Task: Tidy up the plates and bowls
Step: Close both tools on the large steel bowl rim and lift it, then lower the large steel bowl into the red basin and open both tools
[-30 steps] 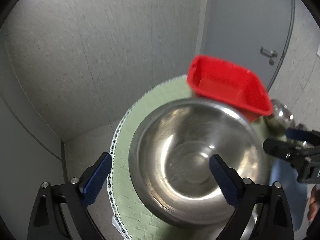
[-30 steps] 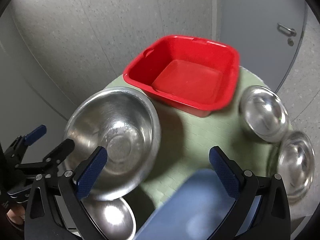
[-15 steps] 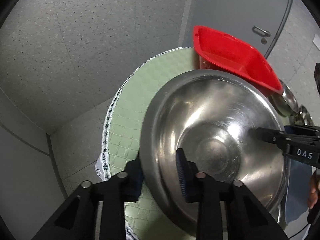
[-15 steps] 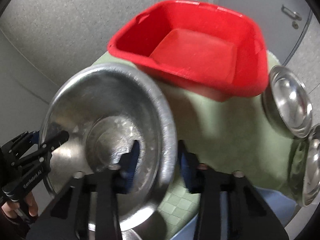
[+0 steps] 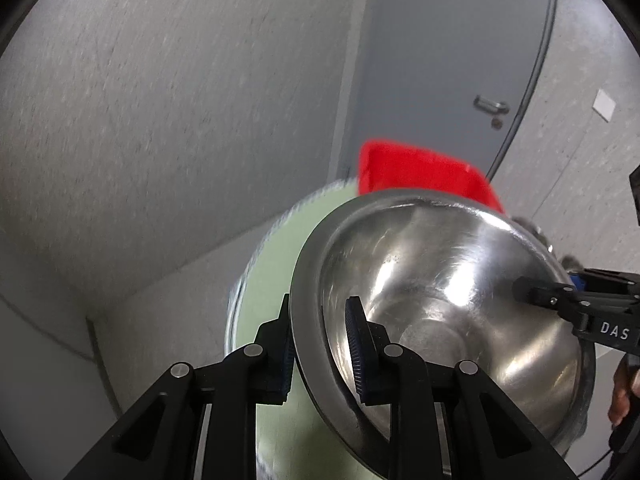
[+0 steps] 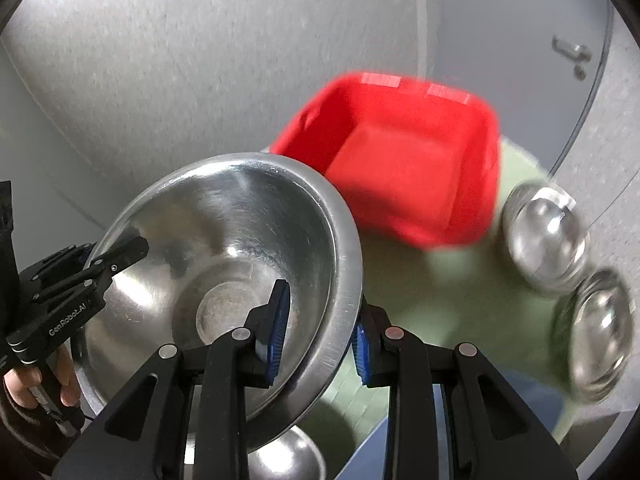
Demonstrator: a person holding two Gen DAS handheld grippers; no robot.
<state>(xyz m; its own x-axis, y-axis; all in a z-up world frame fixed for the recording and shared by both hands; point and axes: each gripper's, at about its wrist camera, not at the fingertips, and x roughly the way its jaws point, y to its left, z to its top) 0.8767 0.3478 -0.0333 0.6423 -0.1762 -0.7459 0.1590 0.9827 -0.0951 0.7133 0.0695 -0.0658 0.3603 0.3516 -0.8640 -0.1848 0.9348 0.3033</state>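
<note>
While both of your grippers clamp the large steel bowl [image 5: 448, 304], it hangs tilted above the green mat [image 5: 276, 264], rim raised toward the red tub [image 6: 404, 168].

Left gripper [image 5: 320, 348]: jaws nearly closed, pinching the bowl's near-left rim. One blue pad sits outside the wall, the other inside the basin. You can see the same gripper from the right wrist view at the bowl's far-left edge [image 6: 120, 252], your hand [image 6: 36, 384] on its handle below.

Right gripper [image 6: 320, 328]: jaws drawn in tight on the opposite rim, one pad inside, one outside. From the left wrist view it reaches in from the right [image 5: 536, 292], gripping the rim there.

Red tub sits on the mat just behind the bowl, its interior bare.

Two small steel bowls [image 6: 544, 236] [image 6: 596, 332] lie on the mat's right side, near each other, blurred. Another small steel bowl [image 6: 288, 456] shows beneath the lifted one, at the bottom edge. A blue plate [image 6: 368, 448] lies partly hidden behind the right gripper's fingers.

Grey door with lever handle [image 5: 490, 105] stands behind the tub.
</note>
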